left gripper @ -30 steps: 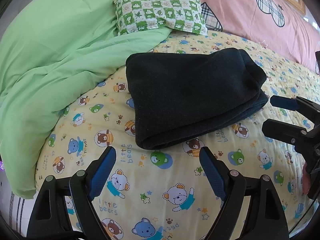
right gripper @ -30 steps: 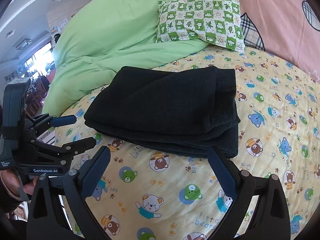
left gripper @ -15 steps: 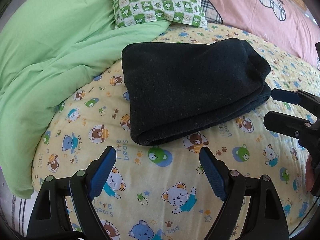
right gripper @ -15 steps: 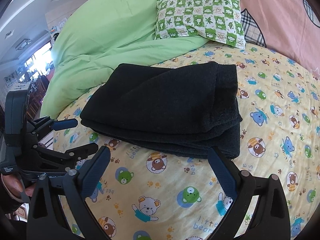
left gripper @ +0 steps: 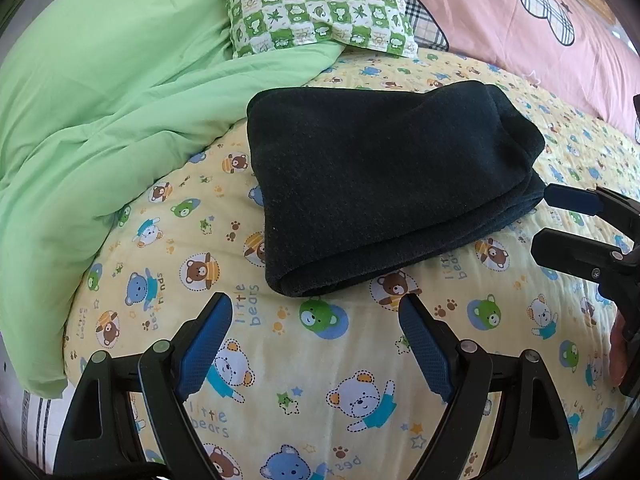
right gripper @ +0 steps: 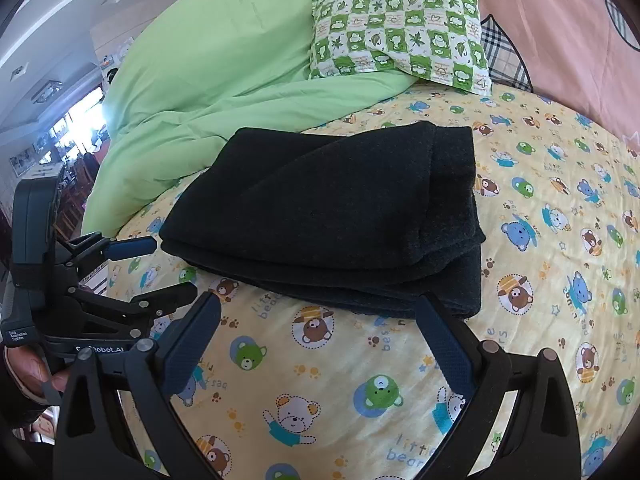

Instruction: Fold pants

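The black pants [left gripper: 380, 176] lie folded into a thick stack on the yellow bear-print sheet [left gripper: 320, 360]; they also show in the right wrist view [right gripper: 332, 216]. My left gripper [left gripper: 316, 308] is open and empty just short of the stack's near folded edge. My right gripper [right gripper: 318, 304] is open and empty just short of the stack's layered edge. The right gripper shows at the right edge of the left wrist view [left gripper: 540, 220], its tips beside the pants. The left gripper shows at the left of the right wrist view [right gripper: 176, 266].
A green duvet [left gripper: 100, 120] is bunched on the left of the bed. A green checked pillow [left gripper: 316, 8] lies behind the pants, against a pink headboard cover [left gripper: 520, 20]. The bed's edge drops off at the lower left [left gripper: 32, 420].
Both grippers have moved slightly nearer the folded pants, with a small camera shift. Both stayed open. The pants have not moved.
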The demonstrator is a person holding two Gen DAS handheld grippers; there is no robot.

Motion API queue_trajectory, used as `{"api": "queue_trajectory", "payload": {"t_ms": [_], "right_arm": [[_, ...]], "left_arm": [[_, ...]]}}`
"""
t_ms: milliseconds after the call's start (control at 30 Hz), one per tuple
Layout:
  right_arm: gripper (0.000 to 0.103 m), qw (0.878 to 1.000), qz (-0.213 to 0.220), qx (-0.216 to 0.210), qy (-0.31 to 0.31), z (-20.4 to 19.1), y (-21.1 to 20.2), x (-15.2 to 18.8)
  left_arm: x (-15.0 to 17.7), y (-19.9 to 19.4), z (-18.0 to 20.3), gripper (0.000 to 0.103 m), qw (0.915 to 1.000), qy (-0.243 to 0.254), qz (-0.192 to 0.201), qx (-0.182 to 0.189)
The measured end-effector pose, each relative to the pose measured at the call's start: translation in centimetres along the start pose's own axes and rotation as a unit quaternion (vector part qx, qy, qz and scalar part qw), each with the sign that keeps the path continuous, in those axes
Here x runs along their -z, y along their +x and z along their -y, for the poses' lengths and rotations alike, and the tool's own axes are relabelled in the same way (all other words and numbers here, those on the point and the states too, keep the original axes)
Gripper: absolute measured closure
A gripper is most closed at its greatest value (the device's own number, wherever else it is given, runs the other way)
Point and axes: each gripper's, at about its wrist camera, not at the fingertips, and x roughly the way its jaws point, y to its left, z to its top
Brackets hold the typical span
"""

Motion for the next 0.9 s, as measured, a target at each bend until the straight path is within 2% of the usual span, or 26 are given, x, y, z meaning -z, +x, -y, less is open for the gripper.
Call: {"api": "queue_trajectory", "payload": {"t_ms": [900], "right_arm": [[0.005,1.000,0.018,0.002,0.002,0.5,-1.3,-1.0]], "left_arm": [[-1.2,-0.9,0.1,0.017,0.9998,-0.003,0.018,0.002]]}}
